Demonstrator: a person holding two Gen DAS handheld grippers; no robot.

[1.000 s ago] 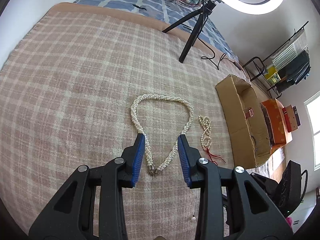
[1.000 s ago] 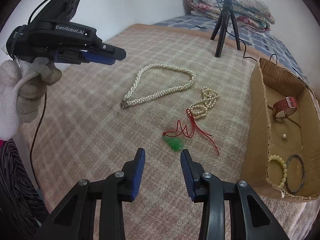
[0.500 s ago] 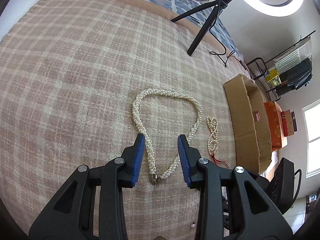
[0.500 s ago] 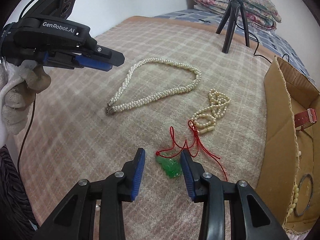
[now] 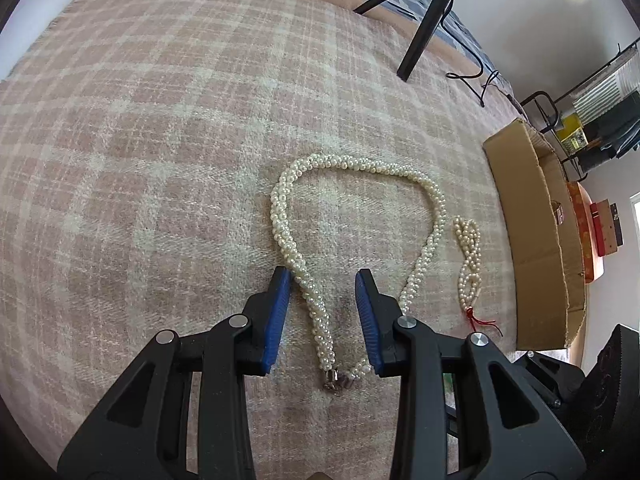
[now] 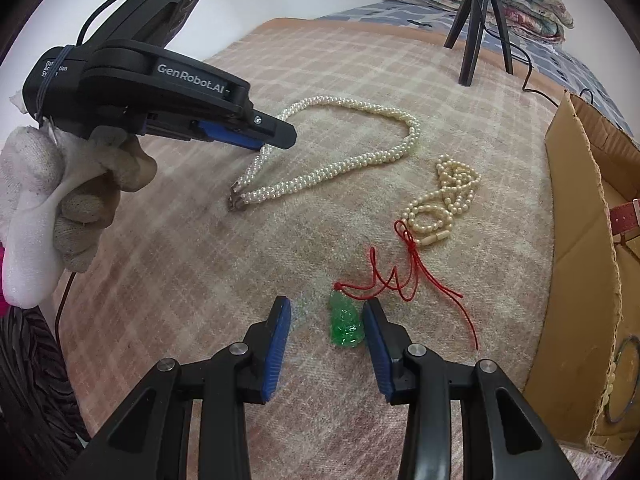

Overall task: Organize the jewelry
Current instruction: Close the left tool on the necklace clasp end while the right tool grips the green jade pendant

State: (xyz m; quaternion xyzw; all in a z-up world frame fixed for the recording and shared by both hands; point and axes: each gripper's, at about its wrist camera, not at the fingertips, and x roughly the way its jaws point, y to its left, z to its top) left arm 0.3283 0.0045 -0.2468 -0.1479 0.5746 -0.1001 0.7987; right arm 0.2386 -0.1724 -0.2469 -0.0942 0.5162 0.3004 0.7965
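On a pink and cream checked blanket [image 5: 168,152] both grippers point steeply down at the jewelry. The left gripper [image 5: 323,276] has its blue-padded jaws partly apart, with a clear gap on each side, and one strand of the twisted pearl necklace [image 5: 360,168] runs up between them; the pads are not pressing on it, and whether the tips touch the blanket cannot be told. The necklace lies in a closed loop, its metal clasp [image 5: 338,380] down between the gripper's arms, and the other strand passes behind the right-hand finger. In the right wrist view the same left gripper [image 6: 280,142], held in a gloved hand [image 6: 76,184], has its tip over the necklace [image 6: 352,160] a little way above the clasp. The right gripper [image 6: 326,306] also stands partly apart and holds nothing. A green pendant [image 6: 345,324] lies on the blanket between its fingers, close against the right-hand pad, with open space to the left one. A red cord [image 6: 404,276] leads from the pendant to a small string of cream beads [image 6: 448,196] lying just beside the pearl necklace. At the right edge stands a cardboard box [image 6: 576,208], well apart from the necklace; a red strap [image 6: 624,216] and a ring [image 6: 624,380] show inside it.
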